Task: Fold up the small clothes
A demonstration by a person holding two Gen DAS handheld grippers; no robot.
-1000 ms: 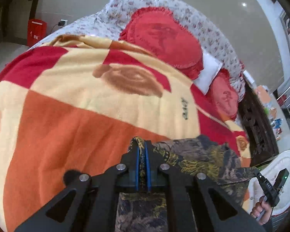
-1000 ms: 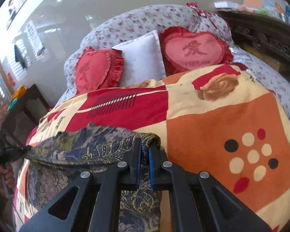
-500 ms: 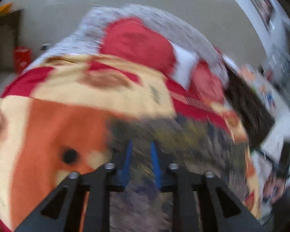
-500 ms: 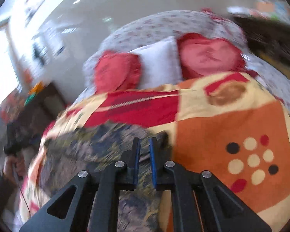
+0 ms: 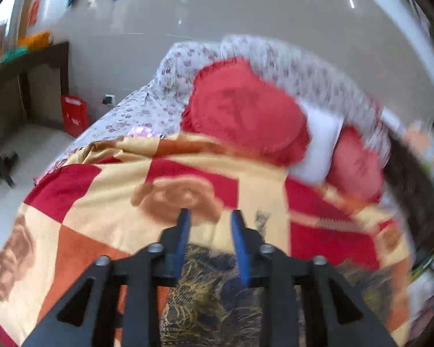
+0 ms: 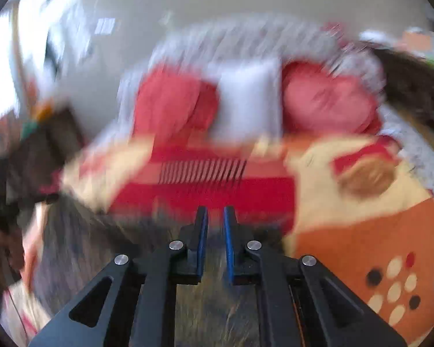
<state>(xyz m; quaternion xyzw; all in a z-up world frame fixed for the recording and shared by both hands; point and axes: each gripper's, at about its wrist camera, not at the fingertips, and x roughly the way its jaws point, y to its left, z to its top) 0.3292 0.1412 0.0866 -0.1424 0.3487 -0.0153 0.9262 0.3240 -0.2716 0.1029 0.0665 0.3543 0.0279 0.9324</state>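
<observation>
Garment (image 5: 217, 297): dark blue with gold scrollwork
Blanket (image 5: 101, 222): red, orange, cream checks, brown roses
Cushions (image 5: 246, 107): red
Sheet (image 5: 147, 107): white, floral

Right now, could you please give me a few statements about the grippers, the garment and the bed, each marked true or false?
1. The left hand-held gripper is open. True.
2. The right hand-held gripper clamps the dark patterned garment. False: its fingers stand apart, nothing between them.
3. The garment lies on the patchwork blanket. True.
4. Both heart cushions are blue. False: the heart cushions are red.
</observation>
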